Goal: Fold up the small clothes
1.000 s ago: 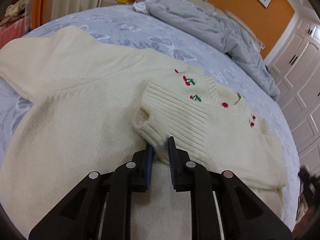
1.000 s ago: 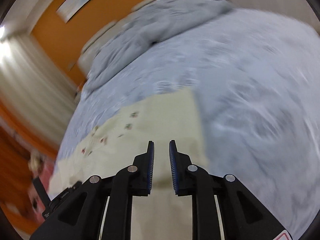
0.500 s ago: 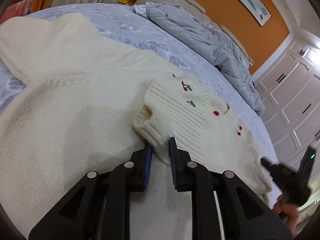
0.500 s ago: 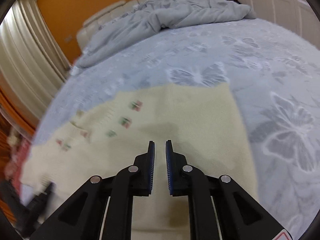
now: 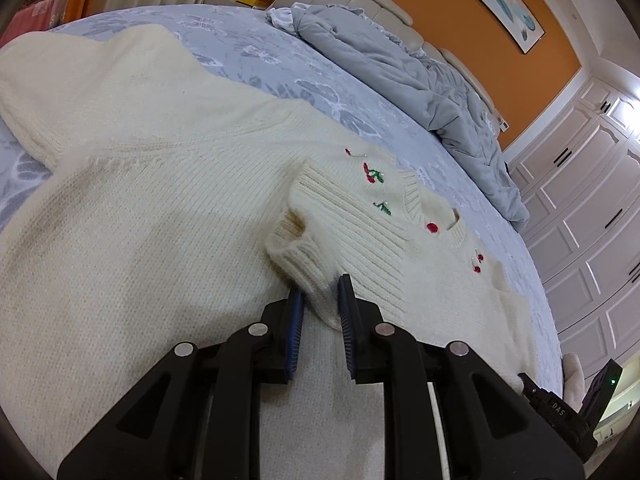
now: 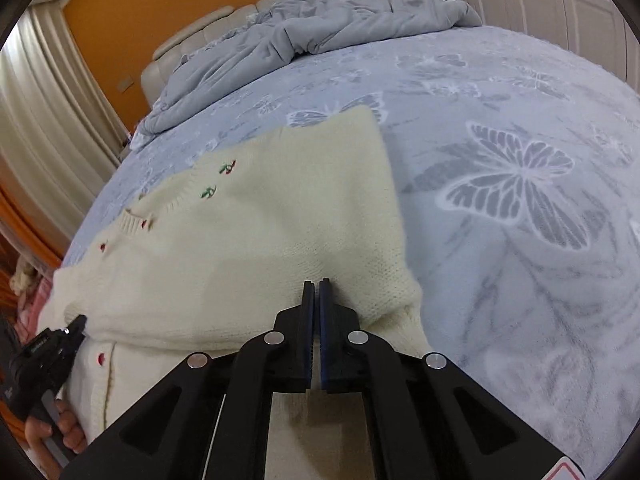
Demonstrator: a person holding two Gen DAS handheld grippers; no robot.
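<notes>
A cream knit sweater (image 5: 132, 216) with red cherry embroidery lies on the bed. One sleeve is folded across its chest, and the ribbed cuff (image 5: 304, 260) lies near the collar (image 5: 432, 220). My left gripper (image 5: 320, 296) is shut on the edge of that cuff. In the right wrist view the sweater (image 6: 280, 216) lies flat with its other sleeve stretched away. My right gripper (image 6: 316, 292) has its jaws almost together over that sleeve's lower edge; whether cloth is between them is hidden.
A blue butterfly-print bedsheet (image 6: 520, 184) covers the bed. A crumpled grey duvet (image 5: 400, 68) lies at the headboard. White wardrobe doors (image 5: 580, 208) stand to the right. The other gripper shows at the lower right of the left wrist view (image 5: 560, 412).
My right gripper has swung in over the sweater's sleeve edge and closed its jaws. My left gripper has kept hold of the cuff, shifting only slightly.
</notes>
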